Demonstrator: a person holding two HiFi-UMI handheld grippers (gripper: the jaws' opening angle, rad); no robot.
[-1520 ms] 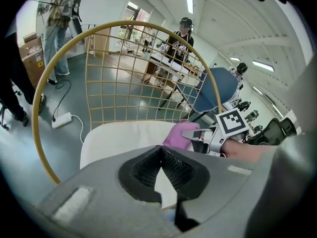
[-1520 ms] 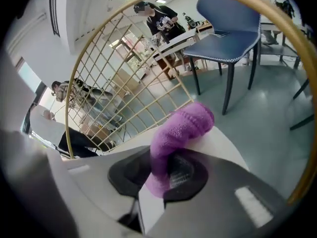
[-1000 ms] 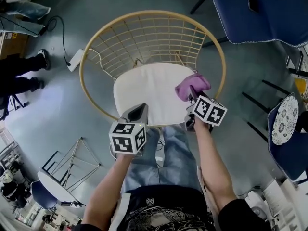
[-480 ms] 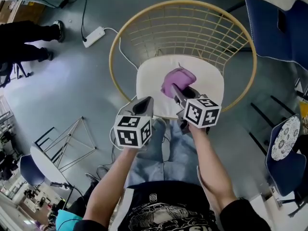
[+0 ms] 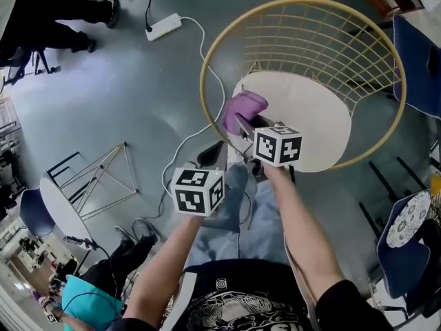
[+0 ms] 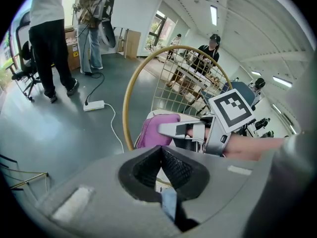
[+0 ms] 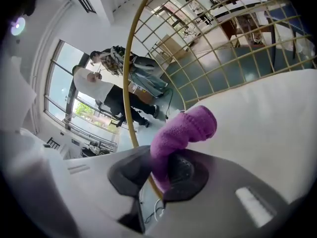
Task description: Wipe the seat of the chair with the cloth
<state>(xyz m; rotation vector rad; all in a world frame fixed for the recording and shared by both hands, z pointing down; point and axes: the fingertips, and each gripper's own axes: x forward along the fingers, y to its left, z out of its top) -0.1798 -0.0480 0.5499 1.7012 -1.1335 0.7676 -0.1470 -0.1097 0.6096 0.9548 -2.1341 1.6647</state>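
Purple cloth (image 7: 184, 129) tight in right gripper (image 7: 161, 171)

Bright, even ceiling and window light; fisheye-warped, dark-vignetted edges.

Purple cloth (image 5: 242, 107), cream seat (image 5: 310, 123)

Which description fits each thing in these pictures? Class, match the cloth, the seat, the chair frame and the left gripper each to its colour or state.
Things:
1. cloth
2. seat
3. chair frame
4. left gripper

Descriptions:
A. white
B. fingers shut, nothing between them
C. purple, held by the right gripper
D. gold wire

Pairs: 1-C, 2-A, 3-D, 4-B
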